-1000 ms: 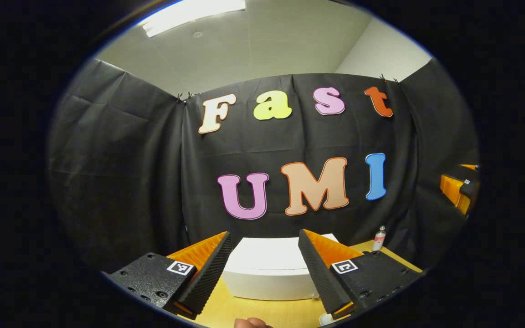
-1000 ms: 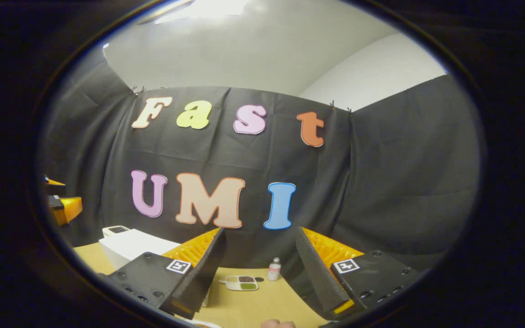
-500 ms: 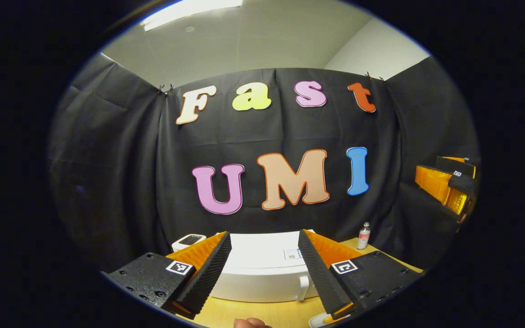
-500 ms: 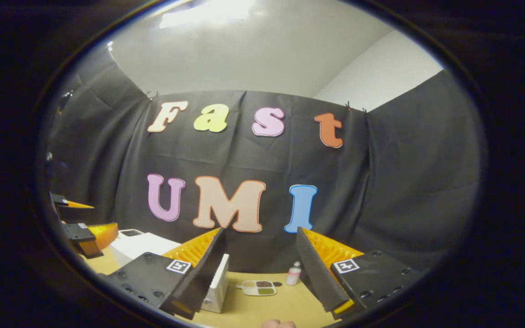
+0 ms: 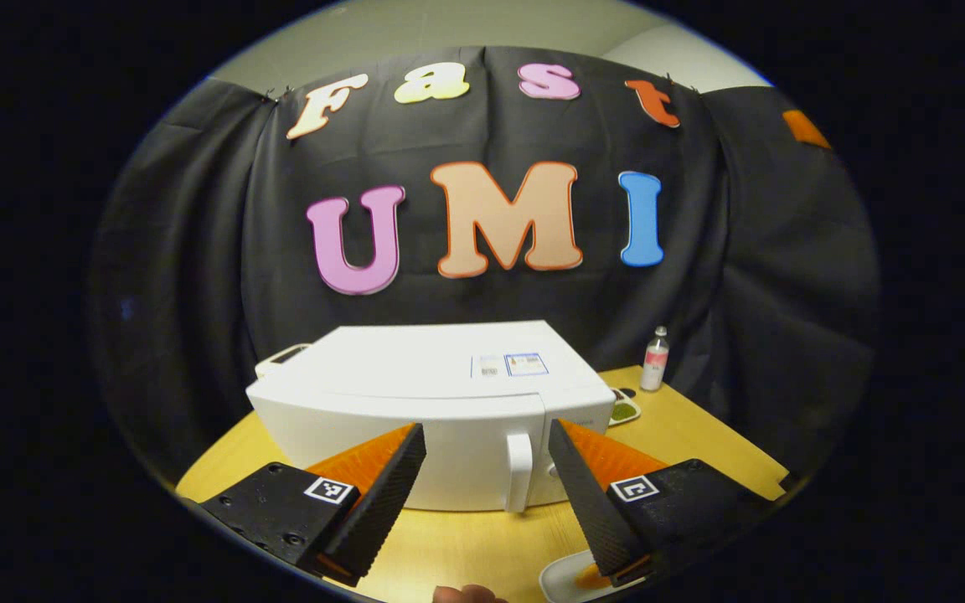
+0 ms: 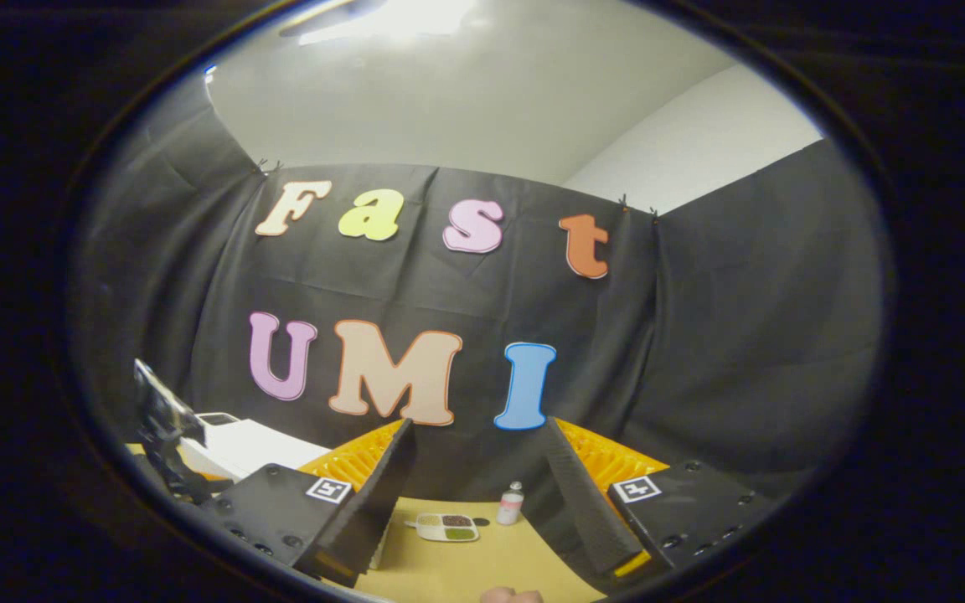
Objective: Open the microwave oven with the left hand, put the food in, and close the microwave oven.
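The white microwave [image 5: 415, 402] stands with its door shut on the yellow table [image 5: 466, 544]. Its vertical handle [image 5: 518, 471] is at the door's right side. My left gripper [image 5: 482, 494] is open just short of the door, and the handle lines up with the gap between its fingers. A white plate with something orange on it [image 5: 568, 579] peeks out at the bottom, partly hidden by a finger. In the right gripper view, my right gripper [image 6: 478, 502] is open and empty above the table [image 6: 466, 569]. The microwave [image 6: 235, 444] and the left gripper [image 6: 160, 419] sit far left.
A small bottle [image 5: 655, 360] and a small divided dish [image 5: 621, 410] stand right of the microwave, near the back wall; they appear as the bottle [image 6: 511, 502] and dish [image 6: 446, 527] in the right gripper view. A small white device [image 5: 281, 358] lies behind the microwave's left side.
My left gripper has tipped down and come closer to the microwave, so the door and handle now show large between its fingers. The right gripper has only drifted slightly. Both stay open.
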{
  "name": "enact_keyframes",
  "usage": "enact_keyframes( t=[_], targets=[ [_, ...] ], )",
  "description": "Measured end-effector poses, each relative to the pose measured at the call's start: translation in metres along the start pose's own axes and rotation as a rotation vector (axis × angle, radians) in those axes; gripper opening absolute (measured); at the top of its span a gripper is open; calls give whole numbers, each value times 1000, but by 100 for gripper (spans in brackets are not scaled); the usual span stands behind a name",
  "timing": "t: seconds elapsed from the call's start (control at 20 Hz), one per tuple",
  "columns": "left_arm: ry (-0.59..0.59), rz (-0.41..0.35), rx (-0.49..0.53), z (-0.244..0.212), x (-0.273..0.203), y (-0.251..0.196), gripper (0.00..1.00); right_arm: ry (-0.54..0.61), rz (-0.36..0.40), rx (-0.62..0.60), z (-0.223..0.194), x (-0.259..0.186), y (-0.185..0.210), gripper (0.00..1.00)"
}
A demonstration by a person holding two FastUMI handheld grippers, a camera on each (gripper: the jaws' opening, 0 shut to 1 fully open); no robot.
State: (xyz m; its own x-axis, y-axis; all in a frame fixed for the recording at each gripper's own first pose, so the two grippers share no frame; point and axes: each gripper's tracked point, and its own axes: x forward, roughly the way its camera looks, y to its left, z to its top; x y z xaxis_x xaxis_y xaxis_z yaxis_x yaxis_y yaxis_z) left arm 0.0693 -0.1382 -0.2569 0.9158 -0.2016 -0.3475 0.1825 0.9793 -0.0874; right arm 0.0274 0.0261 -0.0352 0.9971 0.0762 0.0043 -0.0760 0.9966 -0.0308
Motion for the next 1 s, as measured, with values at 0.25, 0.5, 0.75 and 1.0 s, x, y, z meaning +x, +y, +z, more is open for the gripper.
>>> enact_keyframes(
  t=[0.25,0.5,0.75,1.0],
  targets=[
    [163,15,42,-54,37,-7,96,-8,-40,-3,6,-8,-19,96],
    [238,-14,81,-78,55,-20,96,5,-47,11,5,-15,-25,96],
    [279,-8,71,-88,69,-19,82,10,-59,6,5,-21,-33,96],
    [280,-25,62,-90,76,-25,26,27,-65,20,2,-24,-38,96]
  ],
)
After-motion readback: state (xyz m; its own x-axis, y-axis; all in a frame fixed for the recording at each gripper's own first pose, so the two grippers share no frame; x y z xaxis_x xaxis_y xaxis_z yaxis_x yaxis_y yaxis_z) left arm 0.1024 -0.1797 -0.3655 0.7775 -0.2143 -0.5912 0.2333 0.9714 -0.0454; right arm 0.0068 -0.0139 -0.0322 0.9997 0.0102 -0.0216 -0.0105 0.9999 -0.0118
